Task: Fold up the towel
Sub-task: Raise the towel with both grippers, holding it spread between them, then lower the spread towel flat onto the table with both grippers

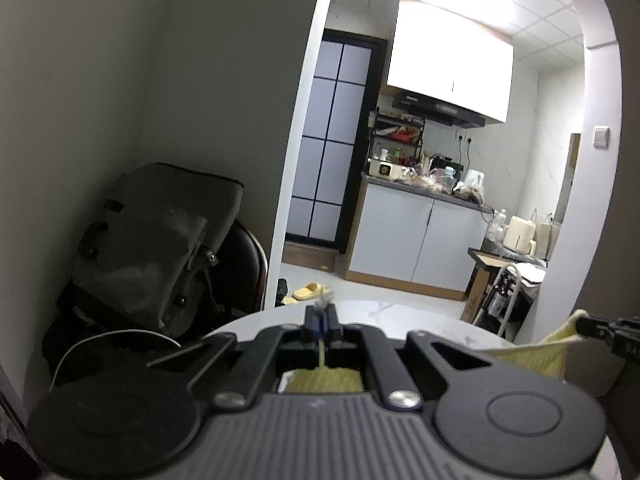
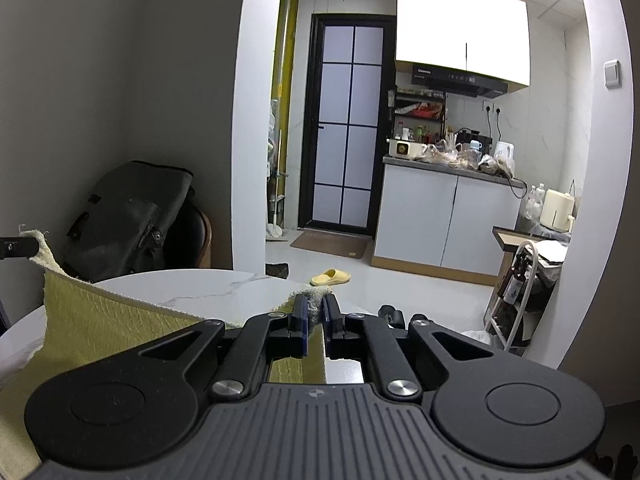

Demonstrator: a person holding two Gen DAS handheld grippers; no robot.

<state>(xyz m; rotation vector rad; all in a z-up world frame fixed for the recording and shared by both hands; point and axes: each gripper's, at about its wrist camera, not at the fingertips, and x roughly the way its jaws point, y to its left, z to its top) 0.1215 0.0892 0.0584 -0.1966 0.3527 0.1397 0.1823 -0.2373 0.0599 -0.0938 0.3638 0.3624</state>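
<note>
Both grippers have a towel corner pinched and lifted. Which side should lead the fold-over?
Neither clearly; a slight lean to the right. The left gripper and right gripper are each shut on a corner of the yellow towel, its edge stretched between them over the white table. The right view shows more towel and table.

the yellow waffle-textured towel (image 2: pixel 108 320) hangs stretched above a white marble table (image 2: pixel 192 288), lifted by 2 corners, its top edge sagging between them, frayed pale hem showing.
</note>
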